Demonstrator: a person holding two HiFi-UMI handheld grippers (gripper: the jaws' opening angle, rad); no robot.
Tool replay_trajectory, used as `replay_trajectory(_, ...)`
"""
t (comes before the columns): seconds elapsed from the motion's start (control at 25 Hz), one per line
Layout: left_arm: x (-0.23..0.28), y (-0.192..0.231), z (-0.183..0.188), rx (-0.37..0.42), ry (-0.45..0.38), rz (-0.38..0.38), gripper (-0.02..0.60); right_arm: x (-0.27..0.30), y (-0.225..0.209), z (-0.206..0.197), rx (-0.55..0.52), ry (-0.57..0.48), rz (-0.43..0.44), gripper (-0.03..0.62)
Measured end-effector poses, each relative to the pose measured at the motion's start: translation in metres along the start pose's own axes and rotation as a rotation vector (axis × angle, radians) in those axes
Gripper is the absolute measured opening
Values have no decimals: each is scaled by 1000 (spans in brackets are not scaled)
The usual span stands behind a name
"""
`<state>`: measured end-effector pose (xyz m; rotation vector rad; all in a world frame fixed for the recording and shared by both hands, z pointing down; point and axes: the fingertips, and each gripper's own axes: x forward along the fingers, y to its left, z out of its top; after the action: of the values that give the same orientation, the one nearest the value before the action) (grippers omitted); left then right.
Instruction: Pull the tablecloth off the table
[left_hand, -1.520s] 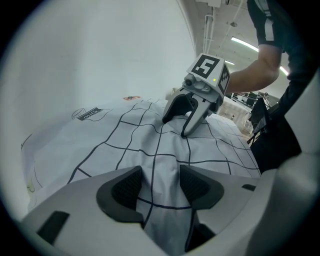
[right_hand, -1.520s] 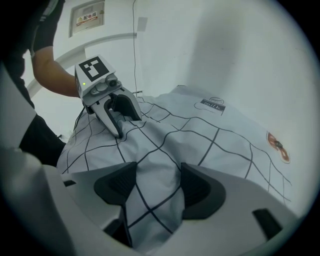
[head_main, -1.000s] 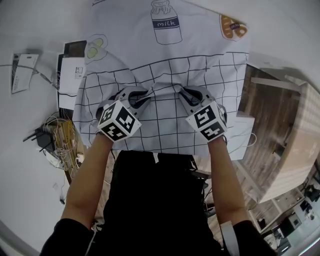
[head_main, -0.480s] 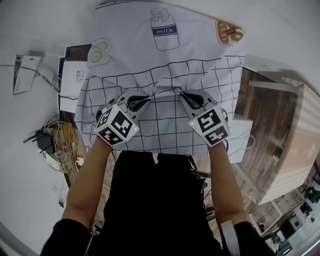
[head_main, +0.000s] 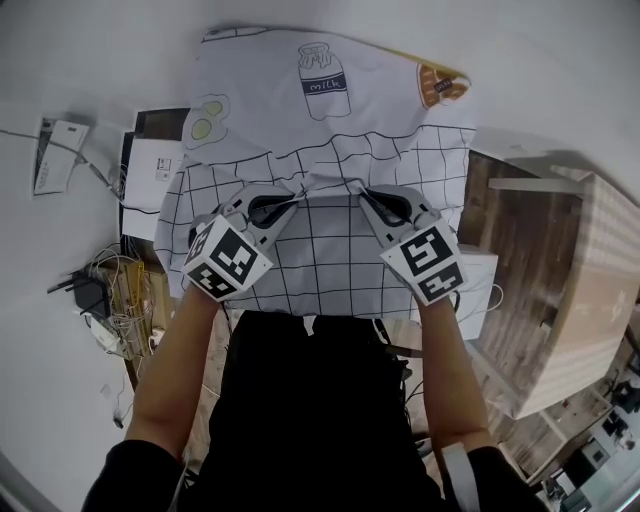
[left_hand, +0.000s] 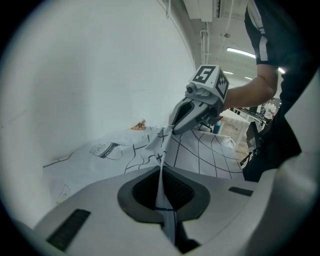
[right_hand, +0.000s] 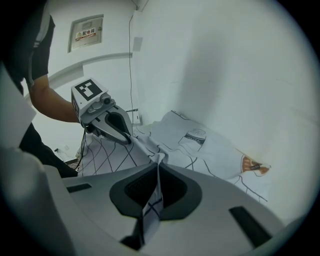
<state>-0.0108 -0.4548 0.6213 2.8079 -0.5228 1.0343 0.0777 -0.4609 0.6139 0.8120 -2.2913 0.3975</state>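
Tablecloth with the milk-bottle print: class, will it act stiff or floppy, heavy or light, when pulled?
Probably floppy: the tablecloth bunches into folds where the left gripper and right gripper pinch it. Likely light and thin: a fold fits between shut jaws.

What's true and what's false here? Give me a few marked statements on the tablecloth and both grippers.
1. The left gripper is shut on a fold of the tablecloth. True.
2. The right gripper is open and empty. False: it is also shut on a fold of the tablecloth.
3. The tablecloth carries a milk bottle drawing. True.
4. The tablecloth is plain all over. False: its near part, where both grippers pinch it, has a black grid.
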Motion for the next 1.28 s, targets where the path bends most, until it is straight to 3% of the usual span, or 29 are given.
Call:
replay_trajectory(0.6, -41, 41, 74, 52, -103, 116, 14, -35, -21, 77, -48, -143, -45, 23)
replay_trajectory(0.96, -85, 32, 123, 118, -168, 186, 14, -81, -1, 117, -107, -226, -68, 23)
replay_trajectory(1.28, -116, 46, 187, 194, -250, 233, 14, -120, -15, 166, -169, -305, -118, 23)
